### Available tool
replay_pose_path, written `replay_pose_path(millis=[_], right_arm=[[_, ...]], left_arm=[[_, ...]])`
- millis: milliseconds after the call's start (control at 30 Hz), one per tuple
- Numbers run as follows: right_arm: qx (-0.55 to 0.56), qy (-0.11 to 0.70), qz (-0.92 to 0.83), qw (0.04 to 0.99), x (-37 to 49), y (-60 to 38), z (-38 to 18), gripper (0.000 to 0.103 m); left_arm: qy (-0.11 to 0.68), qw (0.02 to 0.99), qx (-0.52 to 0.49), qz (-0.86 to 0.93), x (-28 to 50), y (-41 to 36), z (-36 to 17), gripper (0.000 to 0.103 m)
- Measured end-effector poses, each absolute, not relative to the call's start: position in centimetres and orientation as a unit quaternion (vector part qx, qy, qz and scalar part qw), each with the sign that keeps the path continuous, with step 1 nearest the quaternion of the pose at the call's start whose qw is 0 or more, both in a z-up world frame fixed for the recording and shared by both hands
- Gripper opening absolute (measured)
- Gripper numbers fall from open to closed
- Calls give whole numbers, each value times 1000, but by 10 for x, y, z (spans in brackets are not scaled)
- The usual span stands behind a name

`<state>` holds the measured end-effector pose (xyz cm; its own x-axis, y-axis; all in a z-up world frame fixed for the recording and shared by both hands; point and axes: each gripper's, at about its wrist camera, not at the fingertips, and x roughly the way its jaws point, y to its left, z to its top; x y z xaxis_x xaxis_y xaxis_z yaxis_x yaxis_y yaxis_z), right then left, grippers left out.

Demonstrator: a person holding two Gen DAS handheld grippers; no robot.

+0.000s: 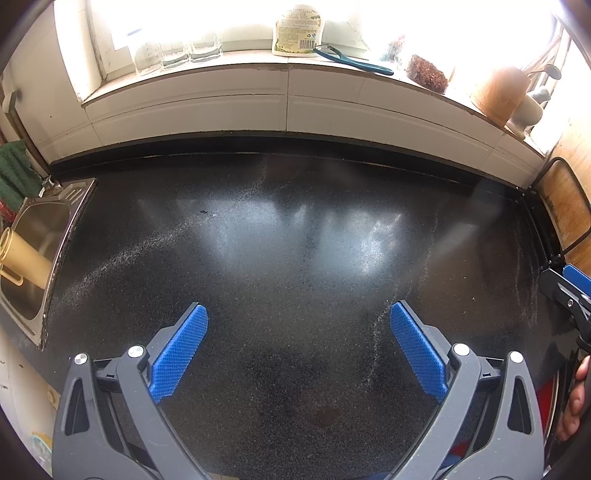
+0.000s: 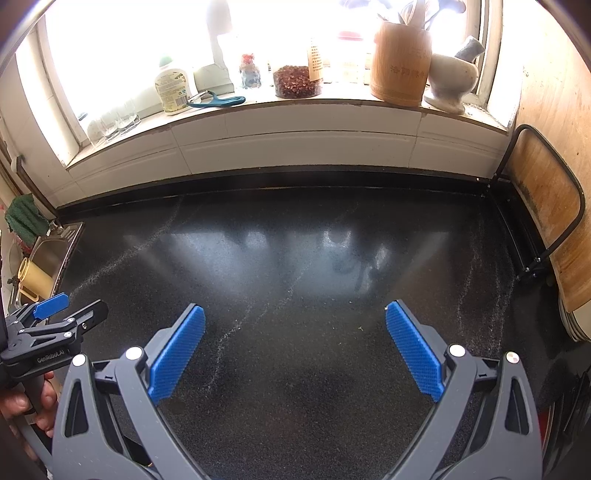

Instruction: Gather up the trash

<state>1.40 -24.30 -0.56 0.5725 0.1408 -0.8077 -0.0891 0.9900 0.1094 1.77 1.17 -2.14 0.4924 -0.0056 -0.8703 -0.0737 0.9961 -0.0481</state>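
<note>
Black speckled countertop [image 1: 295, 258], blue cross-hatched fingers [image 1: 181, 350], teal peeler [image 2: 218, 100], green cloth [image 1: 13, 173]

Strong daylight from the blown-out white window [image 1: 229, 18] behind the pale sill, washing out detail there in both views. Pale, hazy glare patches across the glossy black speckled desk [image 1: 295, 236], dimmer toward the near edge. Heavy fisheye bending of the sill and dark vignetted corners. Sharp focus mid-frame, slight softness at the rims.
</note>
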Motion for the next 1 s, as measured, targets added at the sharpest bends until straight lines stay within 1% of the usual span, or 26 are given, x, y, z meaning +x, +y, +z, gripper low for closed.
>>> replay_pose_path(millis=[1000], right_arm=[[28,461,65,885,16,-246,-7,95]], left_arm=[[509,860,-26,25,18,12,-25,96]])
